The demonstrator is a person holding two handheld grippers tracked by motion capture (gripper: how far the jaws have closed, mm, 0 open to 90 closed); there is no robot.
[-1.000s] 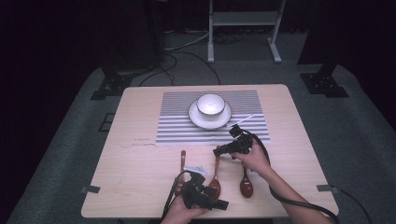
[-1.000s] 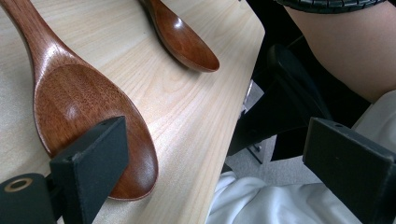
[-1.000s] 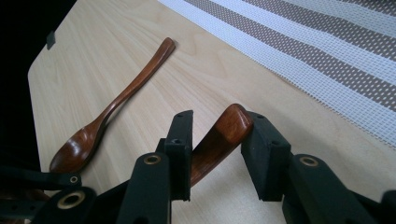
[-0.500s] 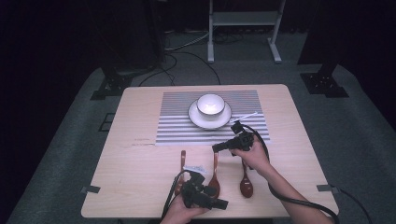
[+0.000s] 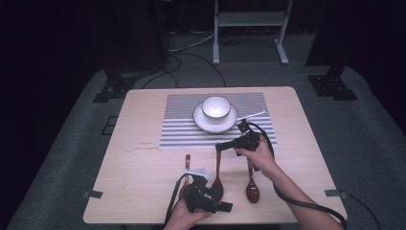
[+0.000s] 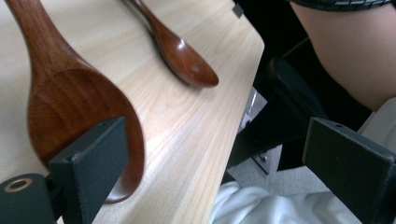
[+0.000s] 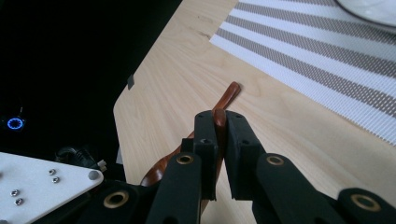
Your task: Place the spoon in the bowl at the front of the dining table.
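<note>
1. Three wooden spoons lie on the tabletop (image 5: 143,158) near the person's edge: a left spoon (image 5: 187,165), a middle spoon (image 5: 218,178) and a right spoon (image 5: 252,188), all with bowls toward the person and handles pointing away.
2. Nearest of all, the left gripper (image 5: 229,207) sits low at the front edge in the person's left hand (image 5: 184,218), pointing to the person's right, just in front of the middle spoon's bowl.
3. Its jaws stand wide apart and hold nothing; in the left gripper view one jaw overlaps the broad bowl of the middle spoon (image 6: 70,107), the other hangs past the table edge. Whether that jaw touches the bowl I cannot tell.
4. Also in that view, the right spoon (image 6: 184,53) lies a little farther along the wood.
5. Farther in, the right hand (image 5: 258,155) holds the right gripper (image 5: 219,147) above the tabletop, pointing to the person's left.
6. Its jaws are clamped on the top end of the middle spoon's handle; in the right gripper view the brown handle (image 7: 220,125) is pinched between the pads, and the left spoon (image 7: 201,128) lies on the wood beyond.
7. Beyond the hands, a striped mat (image 5: 182,129) lies across the middle of the tabletop.
8. On the mat sits a white plate (image 5: 199,120) carrying a white bowl (image 5: 216,107).
</note>
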